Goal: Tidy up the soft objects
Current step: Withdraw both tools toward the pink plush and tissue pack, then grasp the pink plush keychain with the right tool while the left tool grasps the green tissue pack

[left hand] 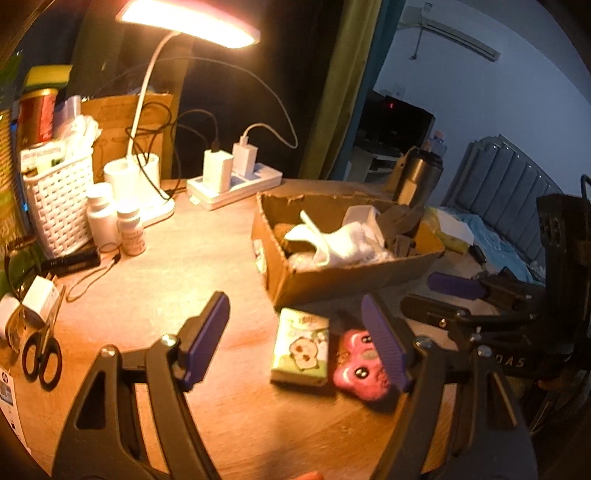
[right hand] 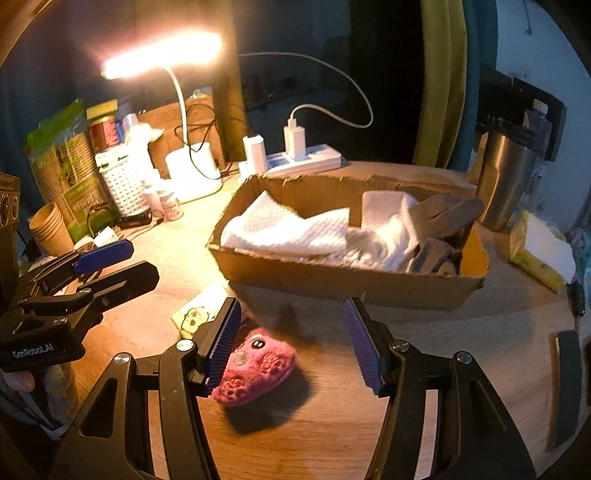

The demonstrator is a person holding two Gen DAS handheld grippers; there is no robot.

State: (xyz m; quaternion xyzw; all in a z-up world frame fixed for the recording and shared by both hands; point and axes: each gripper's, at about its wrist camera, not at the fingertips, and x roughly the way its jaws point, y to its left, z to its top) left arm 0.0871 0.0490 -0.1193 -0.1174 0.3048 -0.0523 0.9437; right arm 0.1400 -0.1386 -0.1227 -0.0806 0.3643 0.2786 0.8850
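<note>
One table (right hand: 332, 424), round, wood. One lamp (left hand: 188, 22), lit. One box (right hand: 343, 280), cardboard, at table middle, white cloths (right hand: 288, 229) and grey glove (right hand: 443, 214) inside. One metal cup (right hand: 506, 184) behind box. One white basket (left hand: 59, 210). Two grippers: left gripper (left hand: 295, 343) wide open, holds nothing; right gripper (right hand: 291, 343) wide open, holds nothing. One green pack (left hand: 301, 347) on table in front of box. One pink plush (right hand: 255, 365) just beside pack, near right gripper's left finger; touching or not, cannot tell. Two pill bottles (left hand: 101, 214). One pair of scissors (left hand: 42, 354).
</note>
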